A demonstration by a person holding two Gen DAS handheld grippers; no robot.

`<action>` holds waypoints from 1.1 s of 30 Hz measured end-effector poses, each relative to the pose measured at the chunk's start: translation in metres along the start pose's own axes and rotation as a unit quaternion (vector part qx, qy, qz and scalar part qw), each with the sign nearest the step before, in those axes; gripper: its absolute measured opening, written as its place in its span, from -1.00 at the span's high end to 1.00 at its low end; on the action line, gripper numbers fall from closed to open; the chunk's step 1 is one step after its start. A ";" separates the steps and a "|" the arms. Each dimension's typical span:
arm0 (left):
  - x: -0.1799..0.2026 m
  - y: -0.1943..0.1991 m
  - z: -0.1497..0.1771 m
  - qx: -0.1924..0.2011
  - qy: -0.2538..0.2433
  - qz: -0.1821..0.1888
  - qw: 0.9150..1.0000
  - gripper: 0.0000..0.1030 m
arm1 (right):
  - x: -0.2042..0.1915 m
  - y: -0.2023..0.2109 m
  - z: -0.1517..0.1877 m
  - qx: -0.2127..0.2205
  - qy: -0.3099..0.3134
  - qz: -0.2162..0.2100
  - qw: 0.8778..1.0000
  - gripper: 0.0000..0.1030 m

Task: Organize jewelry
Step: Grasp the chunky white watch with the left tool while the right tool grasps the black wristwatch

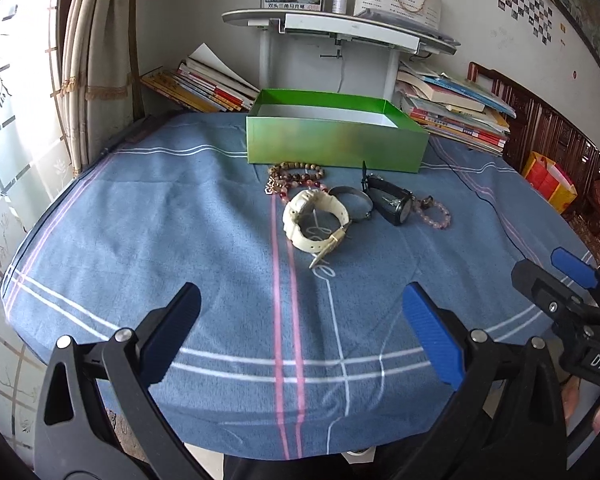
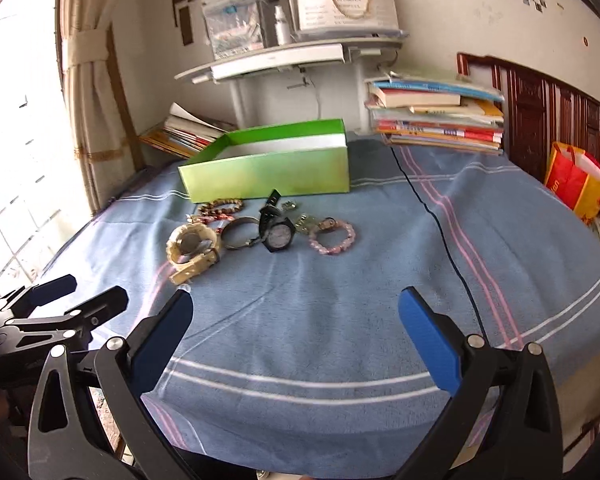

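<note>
Both grippers, left & right, spread wide, empty, over blue-cloth tabletop. Watches, bracelets clustered beside green box; book stacks behind. "DAS" on right gripper.

Blue striped tablecloth, book stacks (both sides), curtain, grey shelf

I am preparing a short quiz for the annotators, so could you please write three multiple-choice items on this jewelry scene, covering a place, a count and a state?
1. Where does the green box stand?
A. Behind the jewelry
B. On the shelf
C. On the floor

2. How many watches lie on the cloth?
A. One
B. Two
C. Four

3. How is the left gripper?
A. Shut on a bracelet
B. Open and empty
C. Shut on the box

Answers:
1 A: the jewelry lies in front of it.
2 B: a cream watch and a black watch.
3 B: its fingers stand wide apart over bare cloth.
</note>
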State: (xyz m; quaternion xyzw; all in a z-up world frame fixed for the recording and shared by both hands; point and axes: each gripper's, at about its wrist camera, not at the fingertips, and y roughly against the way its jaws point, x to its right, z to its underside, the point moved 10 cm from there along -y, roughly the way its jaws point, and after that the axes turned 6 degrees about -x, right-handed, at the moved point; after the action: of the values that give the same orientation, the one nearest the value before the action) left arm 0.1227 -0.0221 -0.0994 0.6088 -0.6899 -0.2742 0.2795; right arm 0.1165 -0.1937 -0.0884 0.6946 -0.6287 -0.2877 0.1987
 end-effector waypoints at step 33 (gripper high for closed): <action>0.000 -0.135 -0.058 -0.105 -0.047 0.048 0.992 0.23 | -0.008 -0.144 -0.040 -0.105 -0.023 0.017 0.994 0.01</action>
State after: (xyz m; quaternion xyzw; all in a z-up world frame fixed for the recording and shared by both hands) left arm 0.2570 -0.0391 -0.1562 0.5288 -0.6982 -0.3598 0.3217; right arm 0.2514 -0.1699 -0.1493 0.6523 -0.6109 -0.3648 0.2611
